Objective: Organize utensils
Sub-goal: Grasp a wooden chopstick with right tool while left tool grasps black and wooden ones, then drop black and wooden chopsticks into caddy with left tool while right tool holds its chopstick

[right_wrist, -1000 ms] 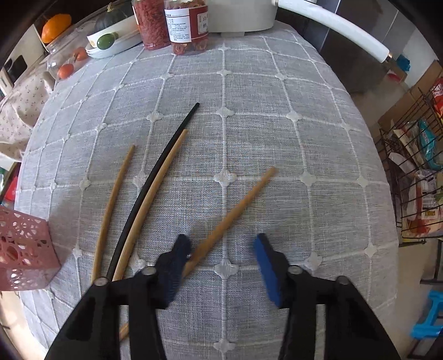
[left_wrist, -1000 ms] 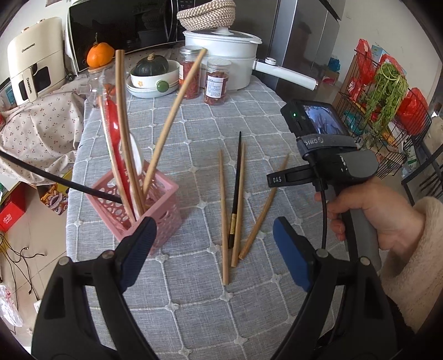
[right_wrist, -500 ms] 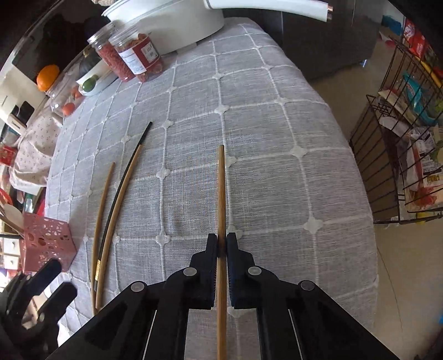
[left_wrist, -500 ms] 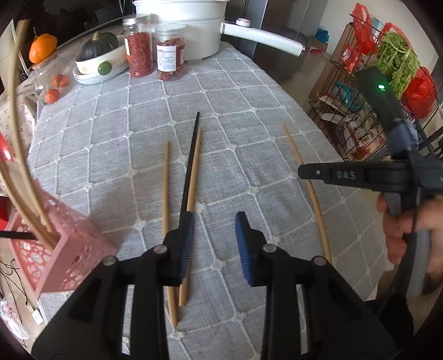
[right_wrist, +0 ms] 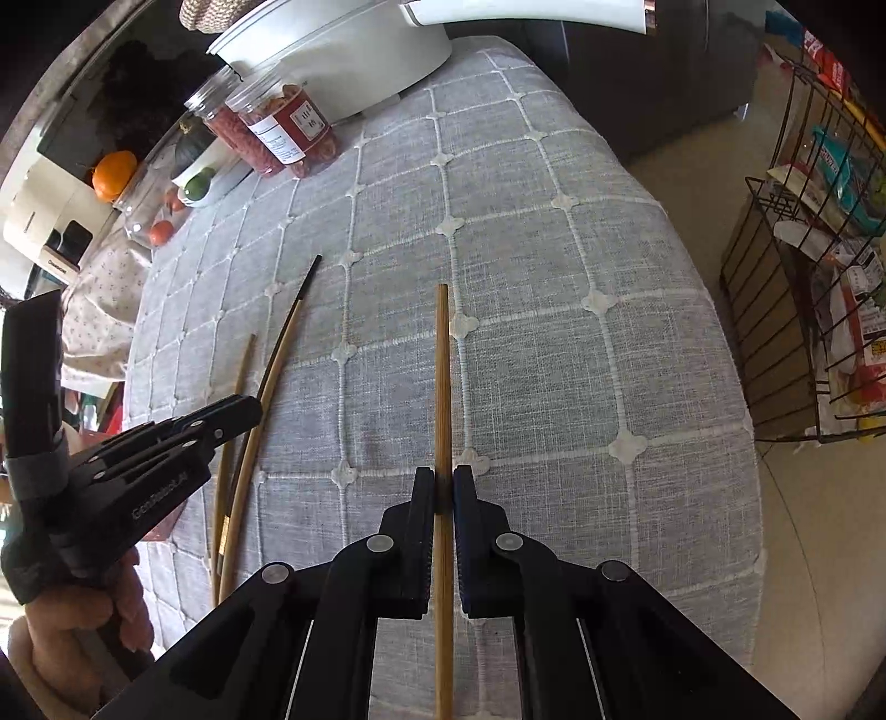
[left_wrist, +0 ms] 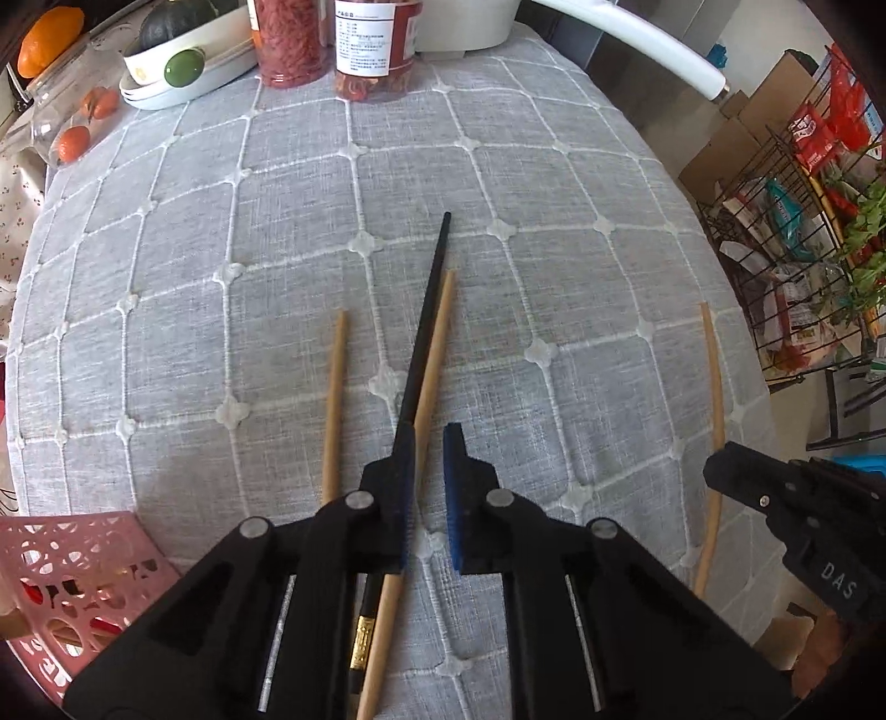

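Since a second ago your left gripper (left_wrist: 429,482) has swung away from the pink basket (left_wrist: 72,554) and dropped over the chopsticks. Its jaws have just been closing, down to a sliver that shows only cloth. The black chopstick (left_wrist: 426,321) and its wooden neighbour (left_wrist: 434,354) pass under the left finger, not through that gap.

Your right gripper (right_wrist: 443,498), loose around the lone chopstick (right_wrist: 442,376) a second ago, now clamps it, end pointing away.

The grey checked tablecloth (left_wrist: 554,249) carries two red-filled jars (left_wrist: 376,44) at the far edge. A wire rack (right_wrist: 803,277) stands on the floor.

Both grippers point steeply down, well apart.
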Demonstrator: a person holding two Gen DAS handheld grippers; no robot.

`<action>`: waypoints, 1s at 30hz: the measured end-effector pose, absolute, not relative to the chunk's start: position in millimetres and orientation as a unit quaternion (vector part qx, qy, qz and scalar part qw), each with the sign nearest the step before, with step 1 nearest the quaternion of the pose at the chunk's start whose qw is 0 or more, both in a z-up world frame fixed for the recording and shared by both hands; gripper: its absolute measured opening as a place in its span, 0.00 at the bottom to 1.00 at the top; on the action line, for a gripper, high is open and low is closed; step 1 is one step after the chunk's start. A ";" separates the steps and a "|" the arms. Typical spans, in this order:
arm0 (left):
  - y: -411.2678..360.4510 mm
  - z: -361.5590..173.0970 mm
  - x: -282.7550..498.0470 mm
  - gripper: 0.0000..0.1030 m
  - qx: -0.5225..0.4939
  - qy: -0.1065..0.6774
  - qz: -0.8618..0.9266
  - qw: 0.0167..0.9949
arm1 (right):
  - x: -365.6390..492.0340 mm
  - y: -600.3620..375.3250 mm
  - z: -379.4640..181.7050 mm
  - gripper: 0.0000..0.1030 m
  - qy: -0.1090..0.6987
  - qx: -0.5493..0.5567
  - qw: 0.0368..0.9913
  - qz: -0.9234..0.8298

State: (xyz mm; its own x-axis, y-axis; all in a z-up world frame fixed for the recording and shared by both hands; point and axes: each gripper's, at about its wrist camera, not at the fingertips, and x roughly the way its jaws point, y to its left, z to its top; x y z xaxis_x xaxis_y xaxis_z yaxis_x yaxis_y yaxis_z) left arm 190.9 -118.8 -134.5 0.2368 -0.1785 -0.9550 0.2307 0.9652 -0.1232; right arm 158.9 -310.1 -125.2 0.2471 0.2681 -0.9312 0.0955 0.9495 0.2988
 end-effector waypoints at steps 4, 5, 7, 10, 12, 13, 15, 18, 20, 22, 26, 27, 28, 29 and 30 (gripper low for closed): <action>-125.0 -135.8 188.5 0.10 0.037 0.603 -0.133 0.786 | 159.1 -309.5 -126.6 0.06 0.614 0.154 0.772 0.061; -127.7 -136.2 190.7 0.10 0.039 0.603 -0.132 0.786 | 159.2 -309.4 -126.6 0.06 0.614 0.154 0.771 0.062; -130.5 -136.4 193.0 0.09 0.043 0.604 -0.128 0.786 | 158.6 -309.7 -126.5 0.06 0.615 0.155 0.771 0.062; -136.1 -143.0 201.3 0.09 0.059 0.611 -0.120 0.781 | 158.2 -310.8 -126.8 0.06 0.616 0.157 0.770 0.062; -142.4 -147.5 205.1 0.10 0.066 0.609 -0.118 0.781 | 158.3 -311.6 -127.2 0.06 0.617 0.159 0.768 0.060; -145.9 -148.5 206.1 0.09 0.071 0.607 -0.118 0.783 | 158.4 -311.8 -127.5 0.06 0.617 0.160 0.768 0.060; -151.9 -150.3 205.0 0.09 0.076 0.602 -0.119 0.786 | 158.8 -310.9 -127.7 0.06 0.618 0.160 0.767 0.062; -151.7 -148.6 195.9 0.07 0.088 0.592 -0.115 0.793 | 159.1 -308.1 -125.0 0.06 0.615 0.159 0.770 0.064; -149.5 -141.6 185.5 0.07 0.089 0.580 -0.123 0.800 | 158.0 -304.9 -120.2 0.06 0.608 0.157 0.775 0.069; -149.1 -130.5 172.1 0.07 0.100 0.562 -0.132 0.811 | 154.6 -301.3 -113.3 0.06 0.599 0.156 0.781 0.077; -139.9 -104.2 144.7 0.07 0.102 0.527 -0.152 0.830 | 145.1 -296.2 -98.5 0.06 0.581 0.162 0.792 0.094; -138.0 -96.1 138.2 0.07 0.103 0.517 -0.158 0.835 | 142.3 -294.7 -94.7 0.06 0.577 0.161 0.795 0.097; -135.9 -88.2 130.4 0.07 0.104 0.506 -0.163 0.841 | 139.4 -292.8 -90.5 0.06 0.573 0.157 0.798 0.098; -132.8 -80.5 123.8 0.07 0.105 0.495 -0.169 0.846 | 136.7 -290.4 -86.0 0.06 0.568 0.150 0.804 0.097; -125.9 -73.9 120.4 0.07 0.107 0.484 -0.174 0.851 | 133.6 -287.9 -80.6 0.06 0.561 0.141 0.810 0.096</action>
State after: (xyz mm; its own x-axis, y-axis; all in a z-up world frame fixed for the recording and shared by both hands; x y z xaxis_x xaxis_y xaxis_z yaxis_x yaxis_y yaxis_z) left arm 120.4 -125.9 -74.0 0.4702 -0.1920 -0.8614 0.3998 0.9165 0.0140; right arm 133.6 -287.9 -80.6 0.3517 0.3130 -0.8822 0.0027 0.9421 0.3353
